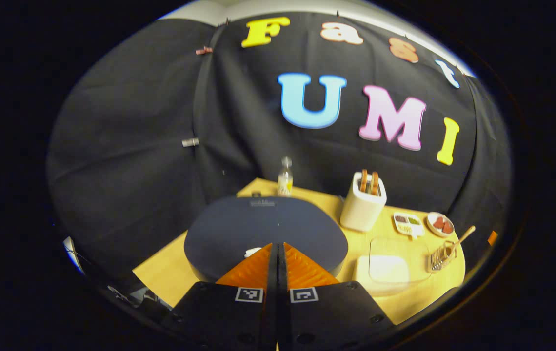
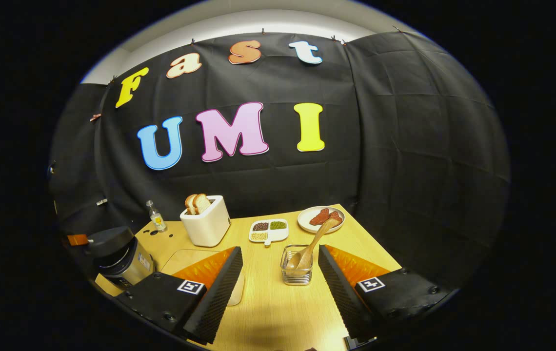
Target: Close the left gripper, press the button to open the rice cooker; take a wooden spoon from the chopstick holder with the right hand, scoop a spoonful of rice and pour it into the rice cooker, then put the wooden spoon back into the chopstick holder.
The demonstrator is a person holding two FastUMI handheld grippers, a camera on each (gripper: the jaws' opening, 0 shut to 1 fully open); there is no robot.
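My left gripper [image 1: 278, 244] is shut, its fingers pressed together just above the dark lid of the rice cooker [image 1: 263, 229]. A small white button [image 1: 252, 252] shows on the lid right beside the fingertips. The right gripper view has the rice cooker [image 2: 121, 261] at the far left, dark lid on a silver body. My right gripper [image 2: 279, 249] is open and holds nothing. The wire chopstick holder [image 2: 297, 267] stands between its fingertips, a little beyond them. A wooden spoon [image 2: 316, 240] leans in the holder, handle up and to the right. A clear rice container [image 1: 391, 267] sits right of the cooker.
A white toaster [image 2: 206, 225] with bread slices stands at the back beside a small bottle [image 2: 156, 217]. A divided tray of beans [image 2: 268, 230] and a plate of red slices [image 2: 321, 218] lie behind the holder. The wooden table [image 2: 278, 312] ends close on the right.
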